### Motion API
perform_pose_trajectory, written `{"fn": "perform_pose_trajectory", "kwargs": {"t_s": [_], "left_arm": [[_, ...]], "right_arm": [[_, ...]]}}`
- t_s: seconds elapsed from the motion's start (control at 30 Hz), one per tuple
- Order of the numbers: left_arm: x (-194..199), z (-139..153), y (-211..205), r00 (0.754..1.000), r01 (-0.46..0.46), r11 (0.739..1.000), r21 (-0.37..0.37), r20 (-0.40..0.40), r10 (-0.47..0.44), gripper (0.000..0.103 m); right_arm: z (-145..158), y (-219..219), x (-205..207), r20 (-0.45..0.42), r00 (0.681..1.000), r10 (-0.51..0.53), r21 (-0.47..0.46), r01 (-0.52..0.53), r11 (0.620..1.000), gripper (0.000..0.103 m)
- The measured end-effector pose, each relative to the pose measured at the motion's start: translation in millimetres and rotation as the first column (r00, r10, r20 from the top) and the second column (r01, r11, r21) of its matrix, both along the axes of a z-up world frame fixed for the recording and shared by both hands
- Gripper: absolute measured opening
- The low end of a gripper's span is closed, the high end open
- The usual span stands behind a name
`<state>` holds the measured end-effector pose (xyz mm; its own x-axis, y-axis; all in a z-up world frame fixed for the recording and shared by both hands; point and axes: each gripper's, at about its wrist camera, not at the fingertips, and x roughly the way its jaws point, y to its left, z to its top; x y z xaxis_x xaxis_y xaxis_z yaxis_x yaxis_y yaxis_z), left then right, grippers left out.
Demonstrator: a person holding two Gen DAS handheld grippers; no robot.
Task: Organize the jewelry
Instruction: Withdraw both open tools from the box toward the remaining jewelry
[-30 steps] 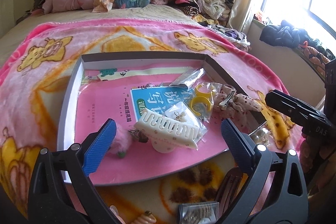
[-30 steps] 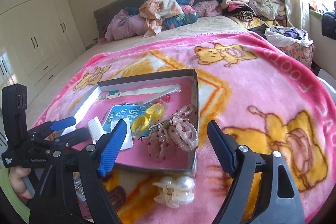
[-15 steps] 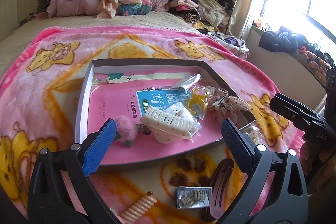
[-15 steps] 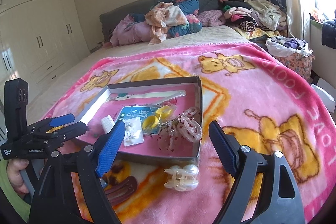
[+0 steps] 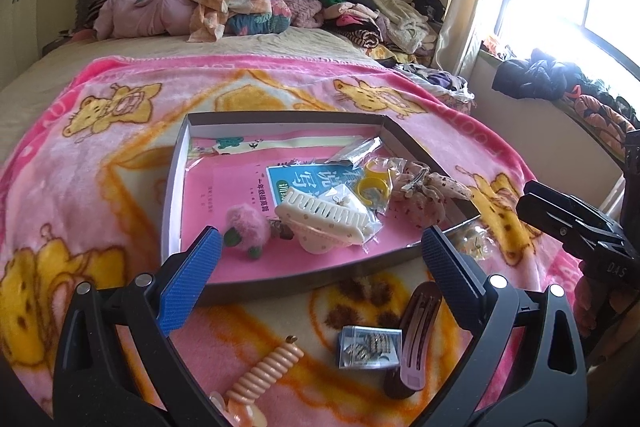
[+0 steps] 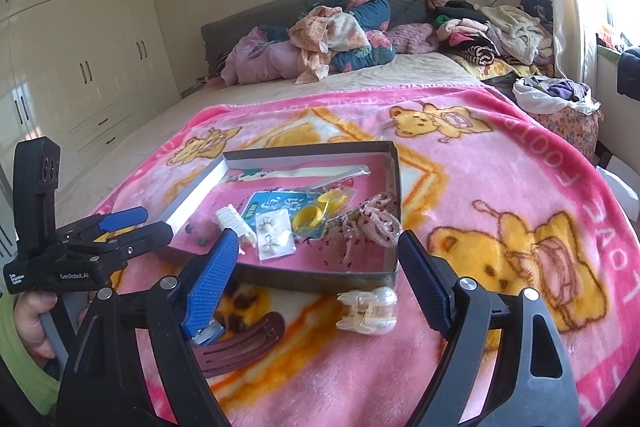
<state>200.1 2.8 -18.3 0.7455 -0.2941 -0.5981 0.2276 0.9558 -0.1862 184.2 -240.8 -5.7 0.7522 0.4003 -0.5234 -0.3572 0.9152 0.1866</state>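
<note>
Both grippers are empty and spread wide, hanging back over the near edge of the pink blanket (image 6: 500, 155). The right gripper (image 6: 316, 283) has the pearly white claw clip (image 6: 368, 311) lying just ahead of and between its jaws, on the blanket right outside the tray's (image 6: 394, 187) near right corner. Its long axis runs roughly across the gap between the jaws, so the pads would likely meet its ends rather than its flat sides — that's the thing to sort out before closing. The left gripper (image 5: 320, 275) is nearer the other strays: the brown hair clip (image 5: 416, 339) lying lengthwise just inside its right finger, the small clear box (image 5: 370, 347) touching that clip, and the peach coil hair tie (image 5: 264, 371) nearer the bottom edge.

The tray already holds the cream comb clip (image 5: 324, 219), a pink pom-pom (image 5: 246, 227), yellow rings (image 5: 374, 183) and a lacy scrunchie (image 5: 428, 187).

Compared with a second ago, both hands have pulled back and up a bit — the tray looks smaller and farther, and the coil tie and brown clip now show in full. Jaws are just as wide as before.
</note>
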Motion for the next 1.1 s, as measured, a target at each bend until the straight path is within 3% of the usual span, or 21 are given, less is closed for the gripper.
{"fn": "perform_pose_trajectory", "kwargs": {"t_s": [0.7, 1.1], "left_arm": [[-31, -21, 18, 1.000, -0.014, 0.998, 0.064, -0.013, 0.014, 0.091], [-41, -47, 34, 0.999, 0.001, 0.993, 0.118, -0.051, 0.005, 0.091]], "right_arm": [[-23, 22, -23, -0.051, 0.997, 0.056, -0.045, -0.058, 0.997, 0.079], [-62, 35, -8, -0.205, 0.977, 0.066, -0.063, -0.081, 0.995, 0.079]]}}
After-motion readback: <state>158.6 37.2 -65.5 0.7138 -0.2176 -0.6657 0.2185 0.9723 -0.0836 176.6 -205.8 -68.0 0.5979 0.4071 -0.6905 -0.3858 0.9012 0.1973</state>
